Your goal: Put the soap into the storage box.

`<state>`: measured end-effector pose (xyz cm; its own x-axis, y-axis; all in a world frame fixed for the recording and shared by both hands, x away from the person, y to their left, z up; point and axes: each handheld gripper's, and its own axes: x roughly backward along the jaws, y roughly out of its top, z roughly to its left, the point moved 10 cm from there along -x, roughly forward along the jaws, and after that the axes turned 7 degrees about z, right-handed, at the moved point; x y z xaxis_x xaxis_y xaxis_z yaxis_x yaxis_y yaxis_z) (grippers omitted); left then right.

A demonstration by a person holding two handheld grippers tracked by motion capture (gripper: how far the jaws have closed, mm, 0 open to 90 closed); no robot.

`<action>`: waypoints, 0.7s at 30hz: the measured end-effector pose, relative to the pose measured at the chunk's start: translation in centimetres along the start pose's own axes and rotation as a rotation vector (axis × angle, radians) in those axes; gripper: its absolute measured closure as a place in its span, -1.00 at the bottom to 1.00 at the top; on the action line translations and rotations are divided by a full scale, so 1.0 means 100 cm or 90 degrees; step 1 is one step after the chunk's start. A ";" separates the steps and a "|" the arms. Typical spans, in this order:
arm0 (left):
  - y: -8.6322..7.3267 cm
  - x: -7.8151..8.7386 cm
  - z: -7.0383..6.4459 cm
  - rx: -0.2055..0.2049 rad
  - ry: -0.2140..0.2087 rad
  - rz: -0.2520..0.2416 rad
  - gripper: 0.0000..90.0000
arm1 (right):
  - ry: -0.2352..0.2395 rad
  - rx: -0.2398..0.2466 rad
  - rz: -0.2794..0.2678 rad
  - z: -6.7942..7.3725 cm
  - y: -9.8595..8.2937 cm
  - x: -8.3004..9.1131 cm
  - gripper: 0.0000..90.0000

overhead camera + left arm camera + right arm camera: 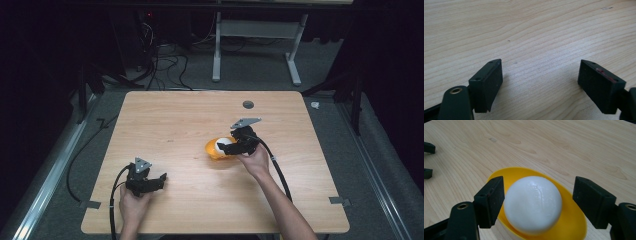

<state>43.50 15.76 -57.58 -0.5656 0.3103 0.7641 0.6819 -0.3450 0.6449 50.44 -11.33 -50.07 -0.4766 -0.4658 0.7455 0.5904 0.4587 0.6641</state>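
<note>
1. Wooden table [190, 120] spreads under both grippers, bare between the left gripper's [540, 82] wide-apart jaws.
2. Right gripper [537, 202] stands released, jaws spread either side of the ball, the left jaw just beside it, the right one apart.
3. Yellow bowl [571, 220] sits beneath and beyond those jaws.
4. White ball [533, 203] rests in the bowl, between the jaws.

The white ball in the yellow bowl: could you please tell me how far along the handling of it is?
Done: the white ball sits in the yellow bowl on the table. In hand: the right gripper has its open jaws either side of the ball, one close to touching, the other clear of it. Left: closing on the ball or drawing away; I cannot tell which. The left gripper is open above bare wood.
</note>
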 end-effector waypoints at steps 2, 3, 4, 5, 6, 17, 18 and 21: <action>0.000 0.000 0.000 0.000 0.000 0.000 -0.54 | -0.002 -0.003 -0.004 -0.002 -0.001 0.003 -0.40; 0.000 0.000 0.000 0.000 0.000 0.000 -0.54 | -0.003 -0.006 -0.003 -0.003 -0.001 0.004 -0.40; 0.000 0.000 0.000 0.000 0.000 0.000 -0.54 | -0.004 -0.007 -0.007 -0.004 -0.001 0.005 -0.40; 0.000 0.000 0.000 0.000 0.000 0.000 -0.54 | -0.005 -0.006 -0.011 -0.006 -0.001 0.006 -0.39; 0.000 0.000 0.000 0.000 0.000 0.000 -0.54 | -0.005 -0.009 -0.011 -0.006 -0.002 0.008 -0.39; 0.000 0.000 0.000 0.000 0.000 0.000 -0.54 | -0.022 -0.024 -0.028 -0.016 -0.003 0.023 -0.39; 0.000 0.000 0.000 0.000 0.000 0.000 -0.54 | -0.022 -0.026 -0.029 -0.017 -0.003 0.024 -0.39; 0.000 0.000 0.000 0.000 0.000 0.000 -0.54 | -0.026 -0.023 -0.034 -0.020 -0.004 0.029 -0.38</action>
<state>43.50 15.76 -57.58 -0.5656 0.3101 0.7642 0.6819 -0.3452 0.6448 50.14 -14.38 -48.29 -0.5341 -0.4571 0.7112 0.5860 0.4062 0.7011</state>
